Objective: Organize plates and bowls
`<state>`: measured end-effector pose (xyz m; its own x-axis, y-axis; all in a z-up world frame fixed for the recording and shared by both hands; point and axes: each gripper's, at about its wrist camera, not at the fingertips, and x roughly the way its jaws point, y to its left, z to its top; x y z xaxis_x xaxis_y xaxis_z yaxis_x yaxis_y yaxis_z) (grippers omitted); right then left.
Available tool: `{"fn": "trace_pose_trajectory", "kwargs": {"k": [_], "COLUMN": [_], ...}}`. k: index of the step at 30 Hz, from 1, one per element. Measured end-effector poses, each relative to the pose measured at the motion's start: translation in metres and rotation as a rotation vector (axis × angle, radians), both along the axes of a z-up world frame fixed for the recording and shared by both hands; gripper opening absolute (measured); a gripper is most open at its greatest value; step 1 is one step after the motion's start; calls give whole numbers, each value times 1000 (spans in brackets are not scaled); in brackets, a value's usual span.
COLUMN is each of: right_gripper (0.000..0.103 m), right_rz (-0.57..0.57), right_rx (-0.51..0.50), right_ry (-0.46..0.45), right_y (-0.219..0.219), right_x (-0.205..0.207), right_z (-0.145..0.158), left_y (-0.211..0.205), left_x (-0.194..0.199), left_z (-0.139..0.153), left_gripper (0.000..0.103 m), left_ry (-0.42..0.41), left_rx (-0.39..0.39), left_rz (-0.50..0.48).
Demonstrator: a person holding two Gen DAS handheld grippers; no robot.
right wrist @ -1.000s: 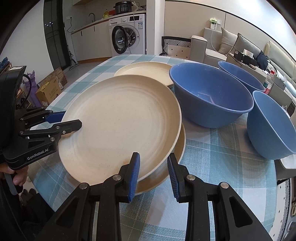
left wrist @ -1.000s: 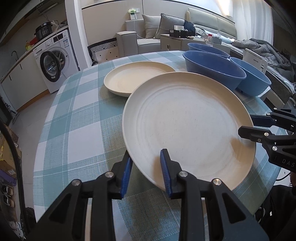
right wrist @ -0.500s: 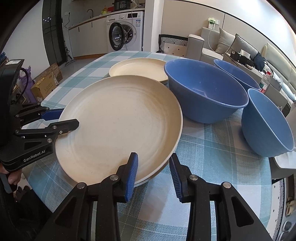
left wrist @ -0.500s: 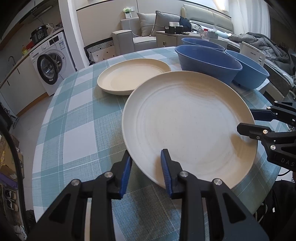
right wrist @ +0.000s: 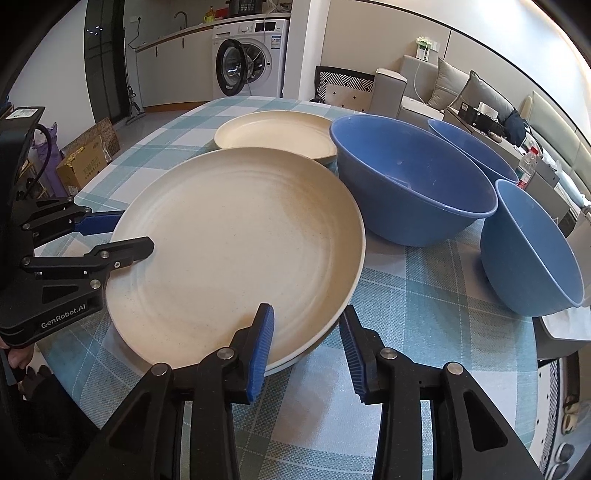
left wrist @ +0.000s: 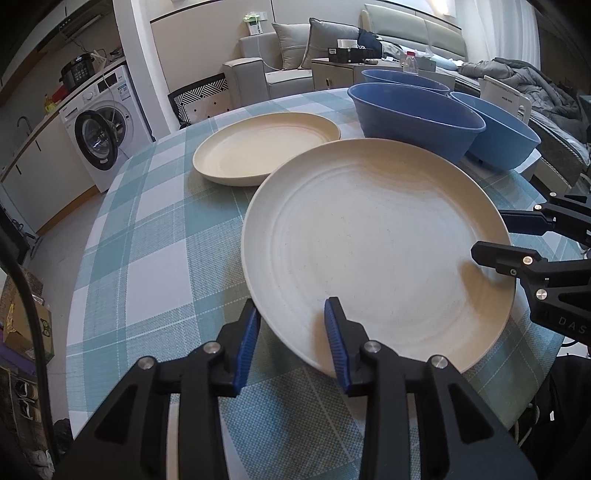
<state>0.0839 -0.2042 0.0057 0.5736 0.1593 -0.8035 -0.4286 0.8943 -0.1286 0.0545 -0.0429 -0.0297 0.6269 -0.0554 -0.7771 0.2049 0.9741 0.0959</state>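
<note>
The counter (left wrist: 140, 229) is unchanged; the cream plate (right wrist: 236, 251), earlier tilted, now lies flat on another plate; left claw (left wrist: 291, 332) and right claw (right wrist: 306, 332) are opening, spread astride its rim, pads clear.

Home, open-plan flat: kitchen/laundry corner ran straight into a living room. Evidence for the kitchen side was a front-loading washing machine (right wrist: 251, 59) built in under a worktop with a sink tap (right wrist: 181, 16) and a pressure cooker (left wrist: 78, 72) on top, plus cardboard boxes (right wrist: 88, 155) on the floor. Living side had a grey sofa (left wrist: 273, 70) with cushions (left wrist: 325, 42), a low cabinet (left wrist: 332, 74) with clutter, and a round counter (left wrist: 147, 236) under a teal-and-white checked cloth carrying cream plates (left wrist: 373, 251) and blue bowls (right wrist: 410, 184).
</note>
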Motion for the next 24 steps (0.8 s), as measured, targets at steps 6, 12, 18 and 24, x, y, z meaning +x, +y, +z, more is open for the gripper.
{"fn": "trace_pose_trajectory", "kwargs": {"k": [6,12,18,24], "right_gripper": [41,43,50,53], "right_rz": [0,1,12,11], "right_rx": [-8,-28,-20,17], "right_ry": [6,2,10,17], "right_y": [1,4,4,0], "right_x": [1,0,-3,-2], "right_z": [-3,-7,-9,-8], "left_y": [-2,-3,-3,-3], "left_x": [0,0,0,0], "left_z": [-1,-2,-3,-3], "left_gripper": [40,42,49,53], "left_ry": [-1,4,7,10], "left_rx": [13,15,5,-9], "left_rz": [-5,-10,-19,-25]}}
